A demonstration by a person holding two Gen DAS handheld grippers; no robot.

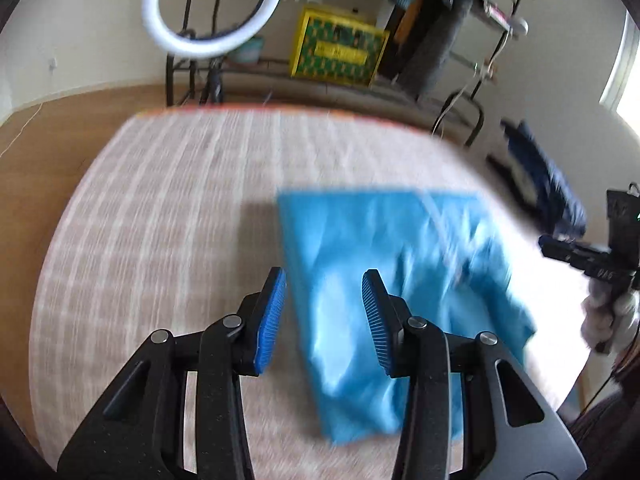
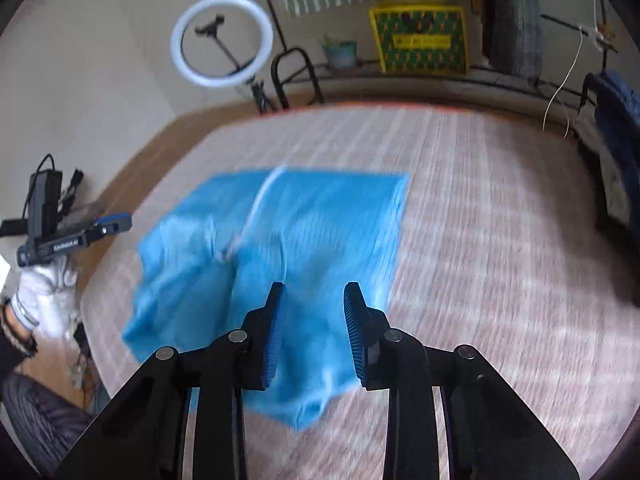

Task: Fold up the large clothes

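Observation:
A bright blue garment lies folded into a rough rectangle on the plaid-covered table, blurred by motion. In the left wrist view my left gripper hovers over the garment's left edge, open, with nothing between its blue pads. In the right wrist view the same garment lies under my right gripper, which hangs over its near right part, jaws apart and gripping nothing. Each gripper also shows in the other's view: the right gripper at the far right, the left gripper at the far left, held by a white-gloved hand.
A dark blue garment hangs on a rack beyond the table's right edge. Behind the table stand a ring light, a yellow crate, a potted plant and metal shelving. Wooden floor shows left of the table.

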